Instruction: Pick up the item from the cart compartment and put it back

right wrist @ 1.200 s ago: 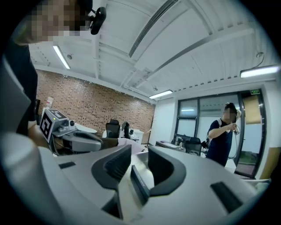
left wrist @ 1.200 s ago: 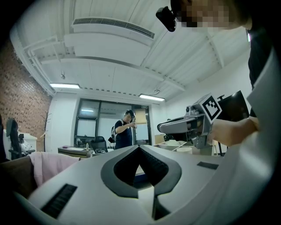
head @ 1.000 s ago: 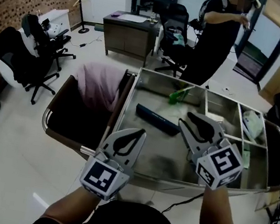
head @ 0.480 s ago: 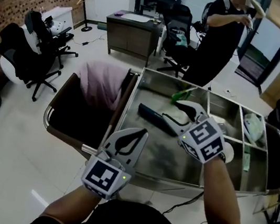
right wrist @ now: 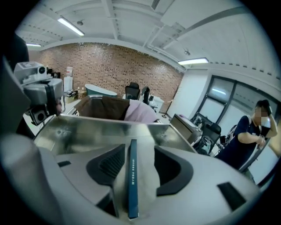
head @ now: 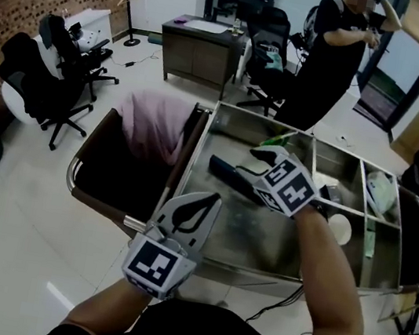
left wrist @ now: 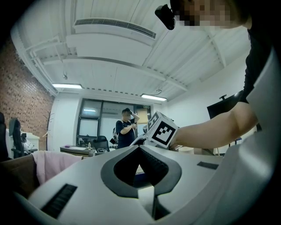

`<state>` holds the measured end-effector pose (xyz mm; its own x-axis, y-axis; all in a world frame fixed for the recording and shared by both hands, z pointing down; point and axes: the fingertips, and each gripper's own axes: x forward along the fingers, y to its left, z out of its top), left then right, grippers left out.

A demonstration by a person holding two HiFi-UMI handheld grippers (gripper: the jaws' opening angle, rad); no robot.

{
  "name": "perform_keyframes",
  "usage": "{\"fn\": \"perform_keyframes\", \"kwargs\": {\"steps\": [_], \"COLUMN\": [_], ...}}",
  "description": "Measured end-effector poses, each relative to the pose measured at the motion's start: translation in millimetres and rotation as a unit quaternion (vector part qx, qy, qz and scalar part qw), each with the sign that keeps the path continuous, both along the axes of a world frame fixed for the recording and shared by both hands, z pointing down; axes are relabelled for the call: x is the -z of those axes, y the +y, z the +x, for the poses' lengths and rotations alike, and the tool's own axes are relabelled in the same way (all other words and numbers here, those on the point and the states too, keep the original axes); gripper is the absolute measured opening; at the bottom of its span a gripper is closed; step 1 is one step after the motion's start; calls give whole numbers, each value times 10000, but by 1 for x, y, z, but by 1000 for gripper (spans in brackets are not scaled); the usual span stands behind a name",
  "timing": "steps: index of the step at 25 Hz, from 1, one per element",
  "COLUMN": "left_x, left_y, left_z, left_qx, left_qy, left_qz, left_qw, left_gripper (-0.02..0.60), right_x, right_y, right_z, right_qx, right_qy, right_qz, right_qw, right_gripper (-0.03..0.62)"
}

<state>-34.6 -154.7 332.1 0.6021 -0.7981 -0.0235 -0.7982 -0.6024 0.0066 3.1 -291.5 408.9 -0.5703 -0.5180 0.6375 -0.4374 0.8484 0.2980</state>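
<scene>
- Progress: the lift has not begun. The box lies flat on the floor of the big compartment of the cart, so both the pick-up and the put-back are left to do. My reading is that the step in hand is closing on the box.
- Left gripper: it hovers over the near left corner of the cart, outside the compartment. Its own view shows the jaw tips pressed together with nothing between them. It is clenched on air and takes no part here.
- Box: in the right gripper view it is a long, thin, dark blue slab running straight down the gap between the jaws, on the steel floor.
- Right gripper: it is reached into the compartment and lowered over the near end of the box. The jaws stand apart, one on each side. Bare floor shows between the box and the right pad, while the left pad is close beside it. Whether that pad touches, I cannot tell. There is no grasp yet.
</scene>
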Motion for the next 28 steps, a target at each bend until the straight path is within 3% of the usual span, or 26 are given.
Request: {"fn": "perform_keyframes", "kwargs": {"steps": [12, 21, 24, 28], "left_x": [-1, -4, -3, -4], "left_y": [-1, -2, -2, -1], "left_z": [-2, -5, -7, -7], "left_qx": [6, 48, 58, 51], "left_qy": [11, 14, 21, 31], "left_qz": [-14, -30, -43, -60], "left_qw": [10000, 10000, 10000, 10000], "left_gripper": [0, 0, 0, 0], "right_x": [-70, -97, -99, -100], "right_y": [-10, -11, -11, -11], "right_z": [-2, -1, -2, -1], "right_qx": [284, 372, 382, 369], "right_qy": [1328, 1736, 1777, 1879], "right_qz": [-471, -738, -769, -691], "right_qw": [9896, 9813, 9803, 9791], "right_gripper": [233, 218, 199, 118]}}
